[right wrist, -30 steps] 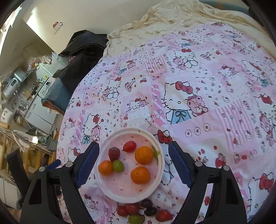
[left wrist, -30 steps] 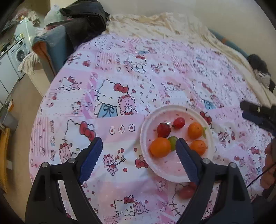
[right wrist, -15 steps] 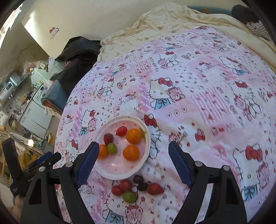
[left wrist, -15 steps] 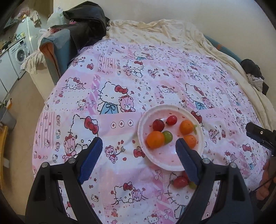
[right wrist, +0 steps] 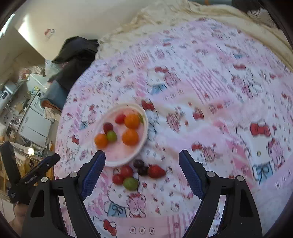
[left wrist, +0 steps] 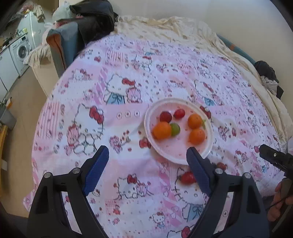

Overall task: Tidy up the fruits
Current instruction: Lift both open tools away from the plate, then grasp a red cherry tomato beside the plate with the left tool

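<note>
A: Fruit sits in two lots on the pink cartoon-print bedspread (left wrist: 128, 183). The white plate (right wrist: 141, 146) carries three oranges (right wrist: 130, 137), a green grape (right wrist: 111, 136) and two red pieces. Just beside the plate's near rim lies a loose cluster (right wrist: 136, 174): a strawberry (right wrist: 155, 171), two dark grapes, two red ones and a green one.

B: And the grippers?

A: The left gripper (left wrist: 147, 170) has its jaws wide with nothing between them; its right finger hides part of the plate's near rim and most of the loose cluster. Only a red piece (left wrist: 187, 177) shows beside it. The right gripper (right wrist: 142, 172) is likewise spread wide and empty, with the loose cluster lying on the cover between its fingers, untouched.

B: Anything around that crowds the spot?

A: A cream blanket (left wrist: 164, 27) lies bunched along the far side. Dark clothing (left wrist: 91, 16) is piled on a blue chair (left wrist: 62, 42) at the far left corner. A washing machine (left wrist: 19, 50) stands beyond, on the floor side. The right-hand view is blurred.
</note>
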Action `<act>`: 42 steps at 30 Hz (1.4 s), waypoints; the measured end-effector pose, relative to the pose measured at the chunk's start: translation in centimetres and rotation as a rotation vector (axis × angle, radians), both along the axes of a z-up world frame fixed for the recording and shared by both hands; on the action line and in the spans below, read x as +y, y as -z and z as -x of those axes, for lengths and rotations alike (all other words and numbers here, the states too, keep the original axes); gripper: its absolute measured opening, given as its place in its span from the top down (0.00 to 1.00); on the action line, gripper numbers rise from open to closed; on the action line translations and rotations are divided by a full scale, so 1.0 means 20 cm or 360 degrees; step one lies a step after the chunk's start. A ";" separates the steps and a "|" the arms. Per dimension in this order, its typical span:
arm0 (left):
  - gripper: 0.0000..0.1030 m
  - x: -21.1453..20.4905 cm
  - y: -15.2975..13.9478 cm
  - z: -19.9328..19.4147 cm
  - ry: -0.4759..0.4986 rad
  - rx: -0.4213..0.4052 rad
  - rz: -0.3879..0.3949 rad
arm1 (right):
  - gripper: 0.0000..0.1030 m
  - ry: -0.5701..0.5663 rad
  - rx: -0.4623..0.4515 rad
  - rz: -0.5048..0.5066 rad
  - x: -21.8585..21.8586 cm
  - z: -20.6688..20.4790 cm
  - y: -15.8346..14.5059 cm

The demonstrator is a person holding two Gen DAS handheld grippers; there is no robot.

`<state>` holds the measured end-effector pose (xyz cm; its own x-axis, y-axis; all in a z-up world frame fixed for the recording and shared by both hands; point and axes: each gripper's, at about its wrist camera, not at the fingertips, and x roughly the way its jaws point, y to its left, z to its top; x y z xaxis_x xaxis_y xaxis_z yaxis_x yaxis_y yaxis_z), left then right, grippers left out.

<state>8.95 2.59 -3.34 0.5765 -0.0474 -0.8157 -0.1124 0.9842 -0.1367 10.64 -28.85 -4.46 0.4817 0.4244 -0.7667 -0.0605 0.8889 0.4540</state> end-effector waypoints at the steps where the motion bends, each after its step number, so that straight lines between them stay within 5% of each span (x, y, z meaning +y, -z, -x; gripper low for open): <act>1: 0.18 -0.01 0.02 0.00 0.0009 0.0022 0.0000 | 0.18 0.0005 0.0020 -0.0013 -0.01 0.00 0.01; 8: 0.19 -0.17 0.21 0.00 0.0254 0.0243 -0.0008 | 0.18 0.0019 0.0109 0.0058 -0.02 0.01 0.08; 13: 0.39 -0.37 0.38 -0.02 0.0537 0.0374 -0.0091 | 0.18 0.0038 0.0152 0.0039 -0.04 0.00 0.11; 15: 0.46 -0.40 0.43 -0.05 0.0577 0.0401 -0.0105 | 0.18 0.0044 0.0169 0.0045 -0.05 -0.01 0.12; 20: 0.48 -0.44 0.50 -0.10 0.0656 0.0447 -0.0051 | 0.18 0.0073 0.0252 0.0008 -0.09 -0.03 0.17; 23: 0.49 -0.48 0.53 -0.12 0.0706 0.0464 -0.0085 | 0.18 0.0085 0.0273 -0.0002 -0.10 -0.05 0.19; 25: 0.61 -0.50 0.55 -0.13 0.0742 0.0472 -0.0081 | 0.18 0.0084 0.0279 -0.0010 -0.10 -0.06 0.20; 29: 0.62 -0.55 0.58 -0.15 0.0816 0.0436 -0.0155 | 0.18 0.0062 0.0287 0.0012 -0.08 -0.07 0.21; 31: 0.72 -0.55 0.57 -0.16 0.0824 0.0424 -0.0140 | 0.18 0.0053 0.0294 0.0022 -0.08 -0.07 0.21; 37: 0.73 -0.51 0.51 -0.16 0.0779 0.0399 -0.0100 | 0.18 0.0046 0.0321 0.0039 -0.07 -0.09 0.24; 42: 0.73 -0.42 0.42 -0.12 0.0592 0.0398 -0.0047 | 0.25 0.0003 0.0364 0.0047 -0.04 -0.12 0.29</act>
